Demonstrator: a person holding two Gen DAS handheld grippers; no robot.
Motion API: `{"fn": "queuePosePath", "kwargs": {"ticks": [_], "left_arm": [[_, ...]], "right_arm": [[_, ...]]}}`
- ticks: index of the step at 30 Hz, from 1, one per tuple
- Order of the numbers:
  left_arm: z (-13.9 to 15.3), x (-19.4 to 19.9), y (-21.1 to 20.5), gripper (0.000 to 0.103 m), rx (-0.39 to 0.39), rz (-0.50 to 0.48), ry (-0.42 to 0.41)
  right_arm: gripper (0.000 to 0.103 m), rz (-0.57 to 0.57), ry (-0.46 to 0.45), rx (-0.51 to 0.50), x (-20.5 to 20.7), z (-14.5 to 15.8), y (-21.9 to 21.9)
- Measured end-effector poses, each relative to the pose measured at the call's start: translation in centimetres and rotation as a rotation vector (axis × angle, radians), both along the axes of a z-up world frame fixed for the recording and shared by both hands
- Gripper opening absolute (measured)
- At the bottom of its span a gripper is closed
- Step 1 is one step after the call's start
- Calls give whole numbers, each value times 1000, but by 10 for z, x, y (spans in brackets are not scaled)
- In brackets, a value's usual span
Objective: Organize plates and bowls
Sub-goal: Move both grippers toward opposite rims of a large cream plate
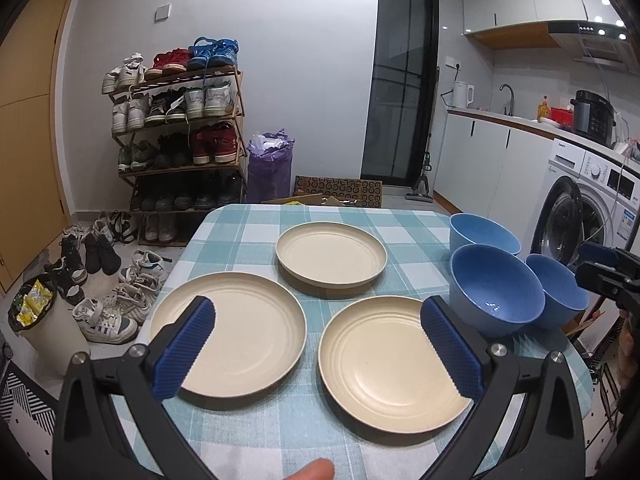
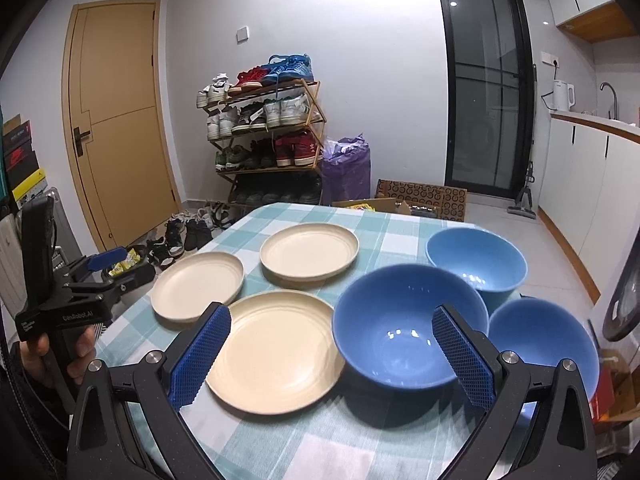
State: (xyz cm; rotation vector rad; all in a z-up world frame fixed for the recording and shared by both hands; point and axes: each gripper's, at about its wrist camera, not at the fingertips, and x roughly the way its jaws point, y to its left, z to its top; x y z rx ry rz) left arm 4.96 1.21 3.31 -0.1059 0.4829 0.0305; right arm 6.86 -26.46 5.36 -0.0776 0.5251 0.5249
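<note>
**Nothing stacked yet, both grippers empty**

Left to right on the table (image 1: 240, 224): left plate (image 1: 236, 332), far plate (image 1: 331, 254), near plate (image 1: 384, 364), then three bowls, near bowl (image 2: 404, 332) foremost. The left gripper (image 1: 318, 350) hovers spread wide and empty, straddling the gap between the left and near plates, so it is nearer the plates. The right gripper (image 2: 332, 354), likewise spread and empty, faces the near bowl. Plates and bowls are round, with no long axis. The rightmost bowl (image 2: 548, 340) is partly hidden behind the right gripper's finger.
</note>
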Motion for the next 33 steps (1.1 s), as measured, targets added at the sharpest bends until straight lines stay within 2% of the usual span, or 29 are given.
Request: {"fn": "queuePosePath", "kwargs": {"ticks": [7, 13, 33], "left_arm": [[11, 11, 10, 103, -19, 19, -25], [13, 24, 20, 103, -50, 12, -9], [33, 66, 34, 103, -7, 44, 11]], "right_arm": [[103, 15, -1, 0, 20, 18, 8], [103, 15, -17, 1, 36, 36, 9], [103, 48, 21, 16, 87, 71, 30]]}}
